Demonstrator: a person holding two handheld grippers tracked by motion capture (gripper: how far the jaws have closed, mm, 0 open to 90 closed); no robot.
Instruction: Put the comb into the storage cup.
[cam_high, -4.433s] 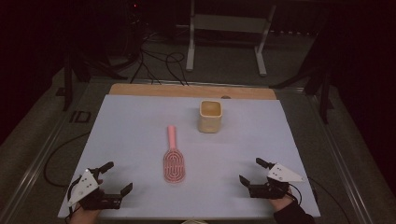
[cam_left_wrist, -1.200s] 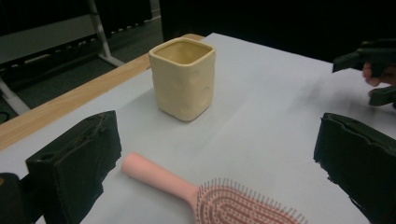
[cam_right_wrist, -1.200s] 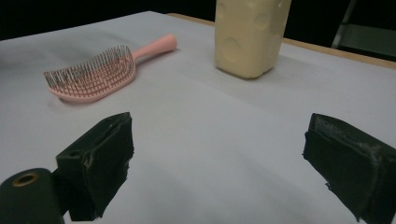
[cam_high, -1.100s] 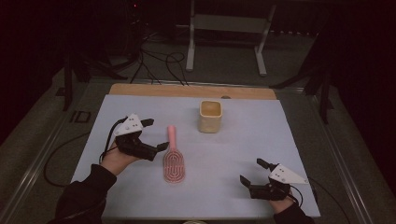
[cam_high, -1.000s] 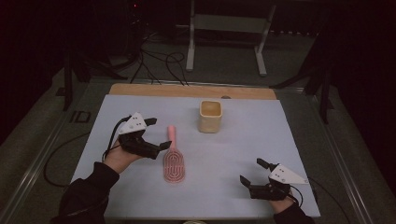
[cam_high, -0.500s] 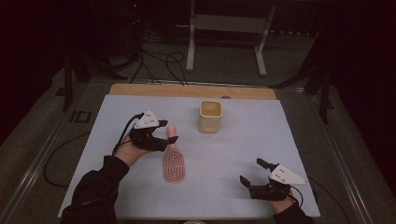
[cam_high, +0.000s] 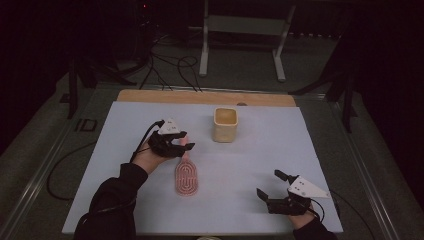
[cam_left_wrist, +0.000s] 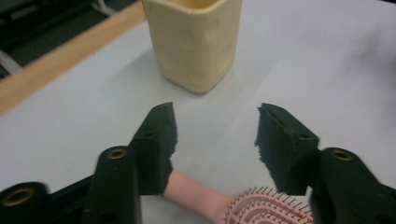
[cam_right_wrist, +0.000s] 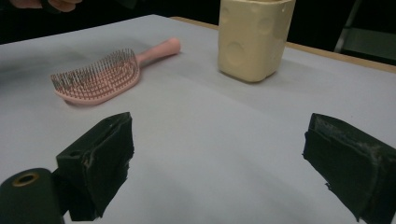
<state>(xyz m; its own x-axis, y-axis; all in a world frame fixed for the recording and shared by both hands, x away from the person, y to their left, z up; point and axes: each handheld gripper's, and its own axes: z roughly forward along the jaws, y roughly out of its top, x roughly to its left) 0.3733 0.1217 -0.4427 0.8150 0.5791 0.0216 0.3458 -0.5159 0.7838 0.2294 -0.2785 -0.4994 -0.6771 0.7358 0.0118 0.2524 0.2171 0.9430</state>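
1. Nearest the person, the right gripper (cam_high: 278, 193) rests at the table's (cam_high: 300, 150) near right corner, its jaws spread wide with nothing between them; it sits where it sat in the earlier frames
2. Mid-table, the pink hairbrush (cam_high: 186, 172) lies flat, bristles up, its handle pointing away toward the far side
3. The left gripper (cam_high: 186, 145) is over that handle; its own view shows the handle (cam_left_wrist: 196, 193) low between the half-spread jaws, which have just been closing, and the pads (cam_left_wrist: 161, 140) do not yet press on it. The step in hand looks like the grasp of the brush handle
4. The next move likely calls for lowering a little more so the handle sits squarely between the pads, then closing fully
5. Earlier the left gripper lay at the near left corner; it has since travelled up to the brush
6. Farthest, the cream cup (cam_high: 225, 124) stands upright, just beyond the handle tip, unmoved
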